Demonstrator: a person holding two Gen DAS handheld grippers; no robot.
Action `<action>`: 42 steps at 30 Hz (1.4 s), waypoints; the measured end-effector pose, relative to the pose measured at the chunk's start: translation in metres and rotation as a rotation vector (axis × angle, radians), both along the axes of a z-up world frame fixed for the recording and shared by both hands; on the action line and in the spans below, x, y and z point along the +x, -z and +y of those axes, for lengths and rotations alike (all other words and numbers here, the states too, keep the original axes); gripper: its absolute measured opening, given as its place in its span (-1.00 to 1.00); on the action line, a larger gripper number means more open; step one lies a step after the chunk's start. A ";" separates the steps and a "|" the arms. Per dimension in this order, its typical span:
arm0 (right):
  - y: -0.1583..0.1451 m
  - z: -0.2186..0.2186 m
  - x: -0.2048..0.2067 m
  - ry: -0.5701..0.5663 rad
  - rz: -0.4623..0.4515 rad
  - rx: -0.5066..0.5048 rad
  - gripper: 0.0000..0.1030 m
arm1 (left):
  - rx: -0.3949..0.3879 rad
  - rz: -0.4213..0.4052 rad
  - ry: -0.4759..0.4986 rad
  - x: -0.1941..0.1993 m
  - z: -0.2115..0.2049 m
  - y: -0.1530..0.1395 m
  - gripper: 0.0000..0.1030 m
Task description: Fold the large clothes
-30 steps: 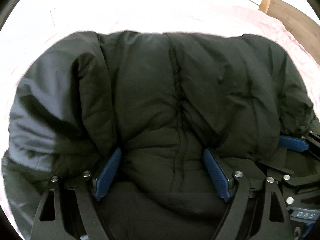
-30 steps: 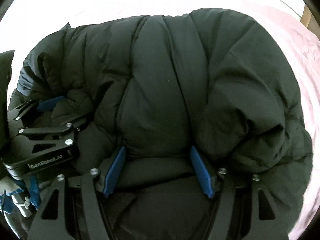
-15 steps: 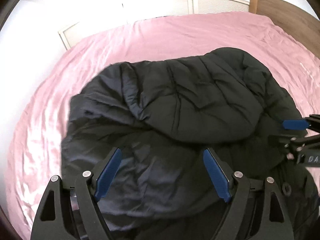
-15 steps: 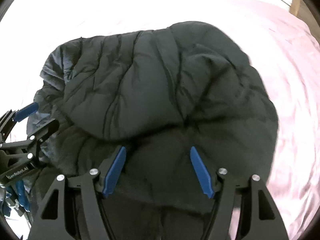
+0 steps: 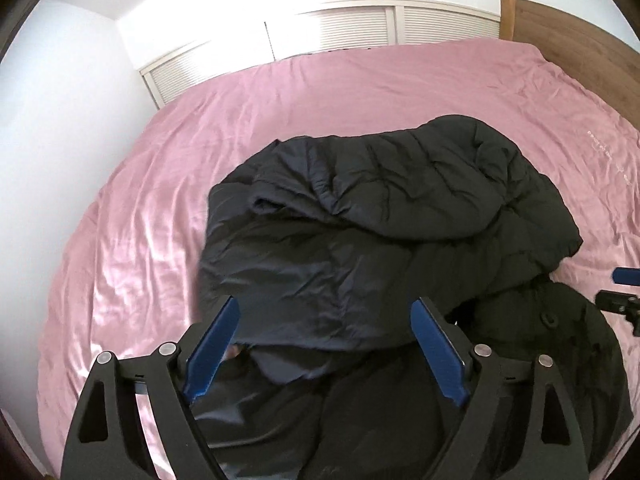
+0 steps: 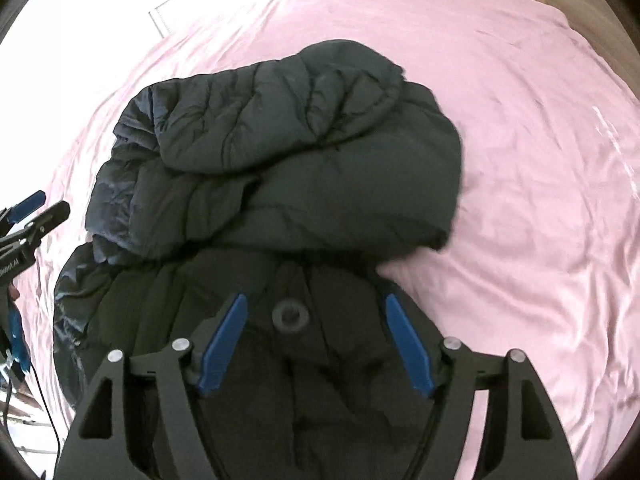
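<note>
A large black puffer jacket [image 5: 400,216] lies on the pink bed [image 5: 160,200], its far part doubled back over the near part; it also shows in the right wrist view [image 6: 304,168]. My left gripper [image 5: 324,316] is open and empty, above the jacket's near left part. My right gripper [image 6: 316,316] is open and empty, above the near part, where a round snap button [image 6: 289,315] sits between the fingers. The right gripper's tip shows at the right edge of the left wrist view [image 5: 624,292]; the left gripper shows at the left edge of the right wrist view [image 6: 28,220].
White louvred closet doors [image 5: 360,28] stand behind the bed. A wooden headboard [image 5: 568,32] runs along the right side. A white wall [image 5: 52,128] is on the left. Bare pink sheet [image 6: 540,184] spreads right of the jacket.
Both grippers were pressed into the folded jacket with its padding between the fingers; they have pulled back and up, and the jacket now lies free on the bed.
</note>
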State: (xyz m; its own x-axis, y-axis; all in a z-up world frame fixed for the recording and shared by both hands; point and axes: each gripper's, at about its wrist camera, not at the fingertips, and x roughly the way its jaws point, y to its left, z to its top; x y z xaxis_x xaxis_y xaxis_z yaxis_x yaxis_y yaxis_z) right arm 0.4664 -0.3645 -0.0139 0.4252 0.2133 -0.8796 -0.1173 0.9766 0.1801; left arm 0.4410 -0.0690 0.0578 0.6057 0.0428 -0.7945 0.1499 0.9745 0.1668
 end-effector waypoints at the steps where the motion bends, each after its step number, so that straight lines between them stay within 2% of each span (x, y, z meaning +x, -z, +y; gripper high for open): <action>1: -0.002 -0.002 -0.004 0.005 0.001 -0.003 0.42 | 0.001 0.002 -0.005 -0.004 0.004 -0.003 0.73; 11: -0.032 -0.043 -0.050 0.086 -0.004 -0.024 0.52 | 0.015 -0.013 -0.041 -0.032 0.029 -0.027 0.82; 23: -0.038 -0.077 -0.081 0.159 0.038 -0.042 0.54 | -0.005 0.008 -0.075 -0.053 0.051 -0.031 0.87; 25: -0.035 -0.083 -0.084 0.171 0.049 -0.052 0.56 | -0.006 0.018 -0.081 -0.055 0.055 -0.028 0.87; 28: -0.028 -0.087 -0.089 0.178 0.072 -0.049 0.67 | -0.014 0.036 -0.096 -0.060 0.063 -0.022 0.92; 33: -0.013 -0.091 -0.098 0.201 0.110 -0.023 0.72 | -0.066 0.089 -0.131 -0.064 0.084 -0.011 0.95; 42: 0.015 -0.112 -0.116 0.259 0.188 0.033 0.85 | -0.117 0.218 -0.252 -0.080 0.159 0.027 0.98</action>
